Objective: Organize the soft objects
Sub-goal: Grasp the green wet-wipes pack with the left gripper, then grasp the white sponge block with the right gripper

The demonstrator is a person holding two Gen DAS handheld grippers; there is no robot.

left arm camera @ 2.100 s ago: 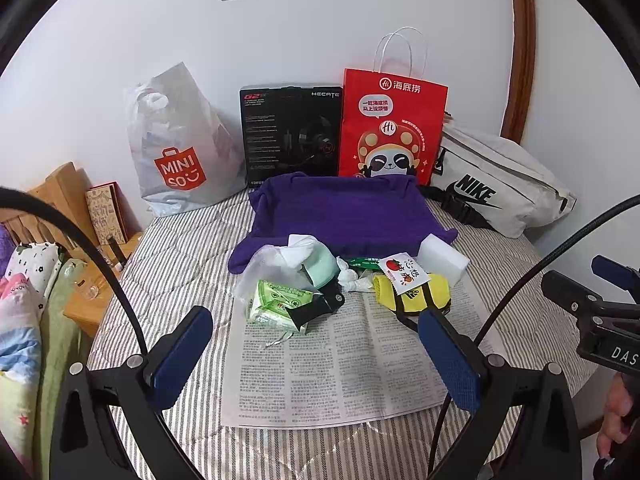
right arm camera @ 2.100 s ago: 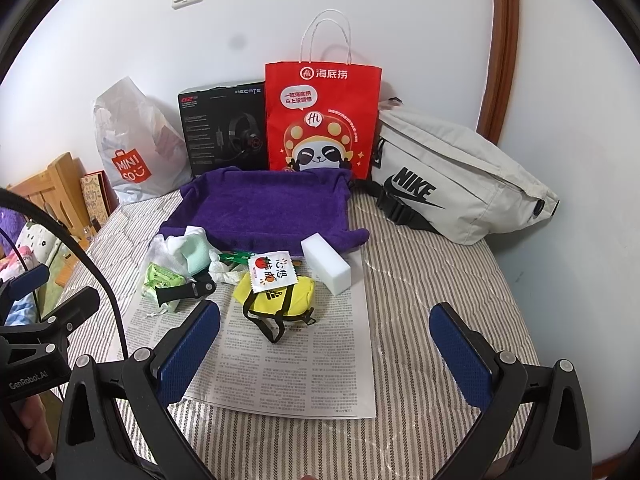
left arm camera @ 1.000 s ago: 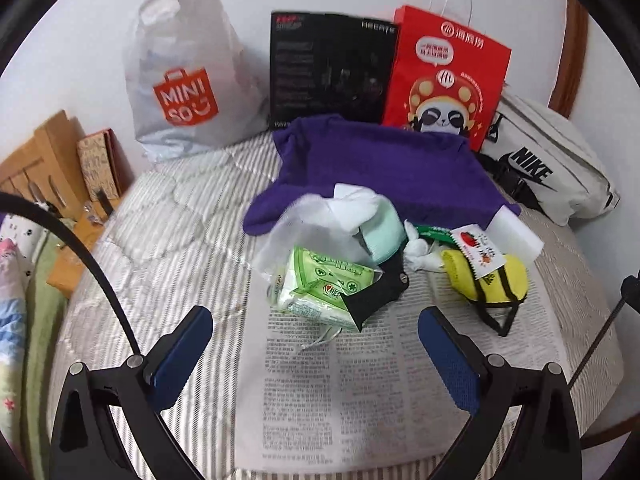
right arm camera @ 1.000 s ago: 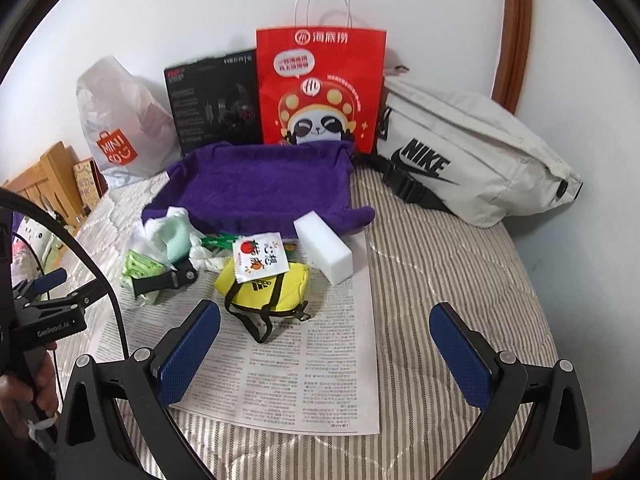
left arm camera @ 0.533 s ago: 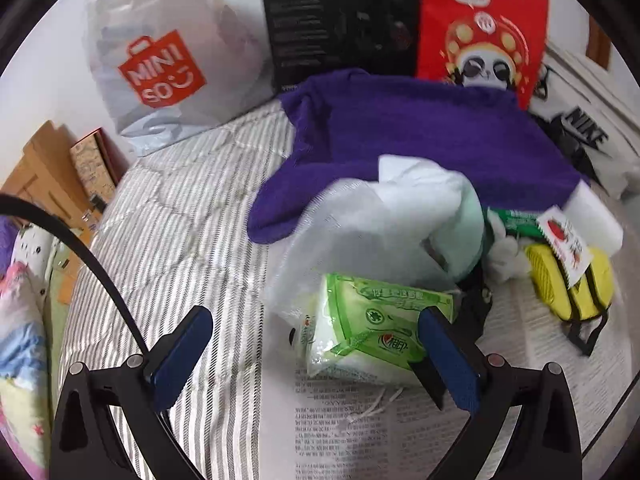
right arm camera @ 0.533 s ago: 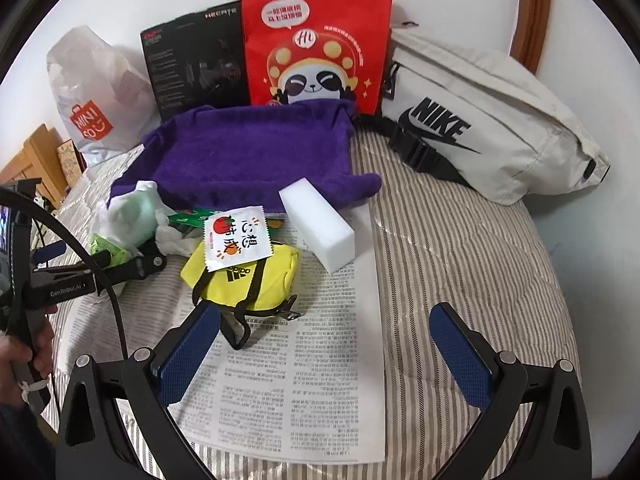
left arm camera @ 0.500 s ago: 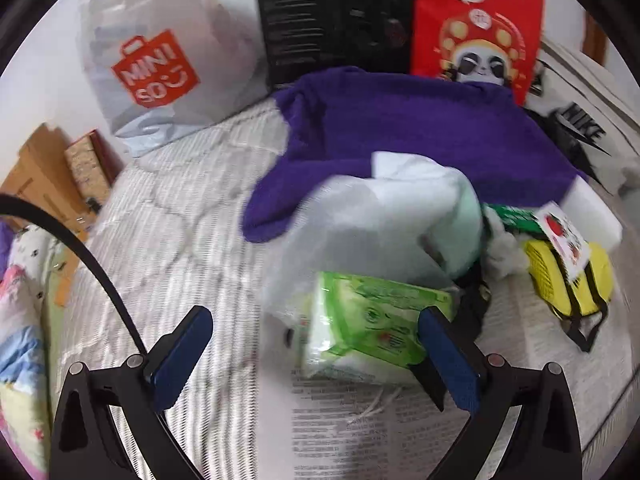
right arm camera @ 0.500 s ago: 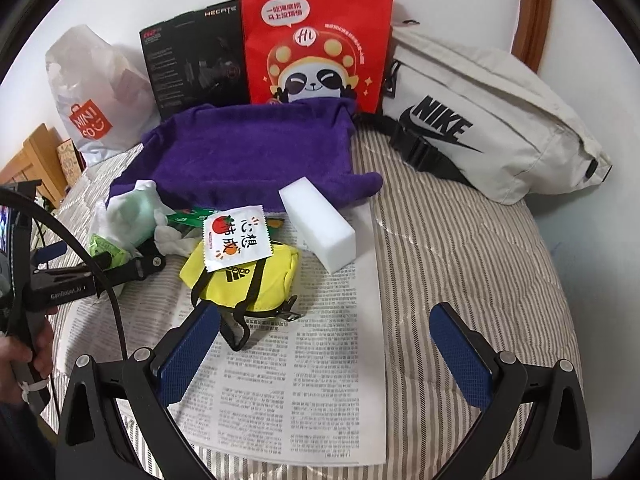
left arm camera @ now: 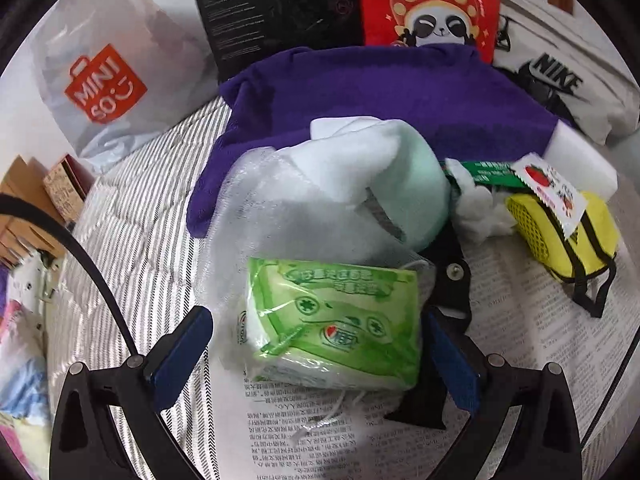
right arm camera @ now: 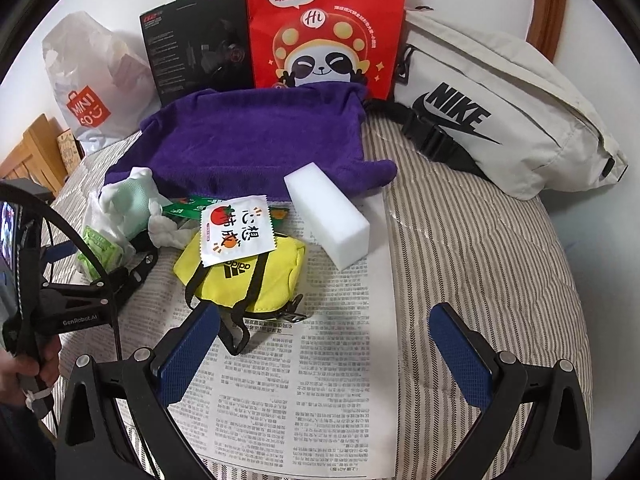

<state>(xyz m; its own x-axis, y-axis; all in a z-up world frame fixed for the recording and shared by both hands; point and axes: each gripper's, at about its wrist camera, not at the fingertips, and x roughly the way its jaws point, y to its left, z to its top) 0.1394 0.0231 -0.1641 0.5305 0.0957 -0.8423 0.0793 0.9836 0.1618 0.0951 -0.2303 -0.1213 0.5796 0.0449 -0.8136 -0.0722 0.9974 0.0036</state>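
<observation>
1. Left gripper [left arm camera: 316,348], bottom centre of left view: jaws closing, tissue pack [left arm camera: 332,320] between the pads; right pad at the pack's edge, left pad apart from it. No grip yet.
2. Right gripper [right arm camera: 324,344], bottom of right view: jaws apart, empty, over the newspaper [right arm camera: 304,396]; yellow pouch [right arm camera: 256,272] just beyond the left pad.
3. Risk, judged: pack lies partly inside a thin clear bag [left arm camera: 272,208]; closing pads likely to pinch film, then drag the bag and the mint sock [left arm camera: 404,188] along.
4. Risk, judged: black clip [left arm camera: 452,280] touches the pack at right; right pad could land on it instead, giving a skewed hold.
5. Risk, judged: soft wrapper could buckle and slip out.
6. Middle of right view: sachet [right arm camera: 236,232] on the pouch, white sponge [right arm camera: 328,216] just beside.
7. Upper centre: purple towel [right arm camera: 256,144], nothing on it.
8. Far edge: plastic bag [right arm camera: 88,92], black box [right arm camera: 196,36], red bag [right arm camera: 324,20], waist bag [right arm camera: 516,120]; contents not visible.
</observation>
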